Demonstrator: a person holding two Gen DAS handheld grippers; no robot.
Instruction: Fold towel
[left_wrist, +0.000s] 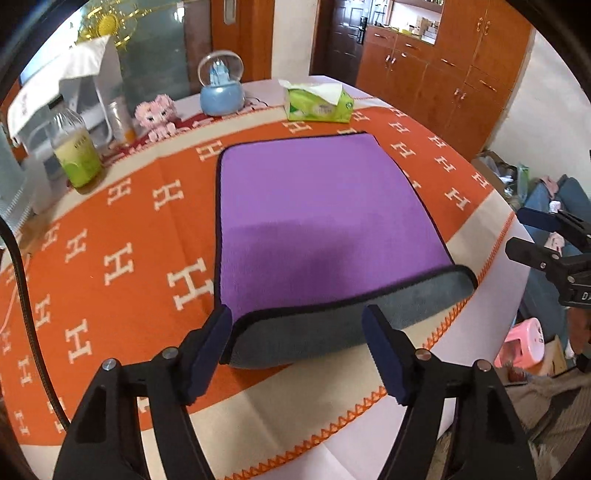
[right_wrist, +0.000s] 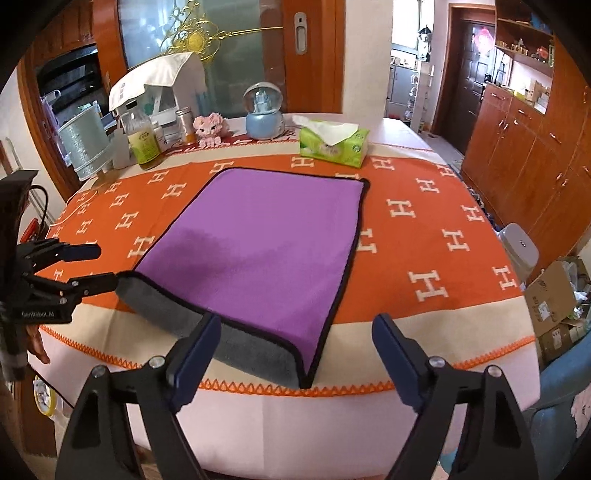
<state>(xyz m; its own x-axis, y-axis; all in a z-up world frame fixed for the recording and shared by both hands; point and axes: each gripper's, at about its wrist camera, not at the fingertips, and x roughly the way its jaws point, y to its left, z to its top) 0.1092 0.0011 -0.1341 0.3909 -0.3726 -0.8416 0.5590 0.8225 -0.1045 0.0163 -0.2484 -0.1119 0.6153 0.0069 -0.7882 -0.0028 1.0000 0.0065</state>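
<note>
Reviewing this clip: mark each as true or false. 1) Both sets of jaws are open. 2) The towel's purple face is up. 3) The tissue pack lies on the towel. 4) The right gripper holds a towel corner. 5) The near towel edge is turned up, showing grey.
1) True: the left gripper and right gripper both stand open.
2) True: the towel shows purple.
3) False: the tissue pack sits on the tablecloth beyond the towel.
4) False: it holds nothing.
5) True: the grey underside shows.

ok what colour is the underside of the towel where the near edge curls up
Grey, against the purple top of the towel. It shows best in the right wrist view.
</note>
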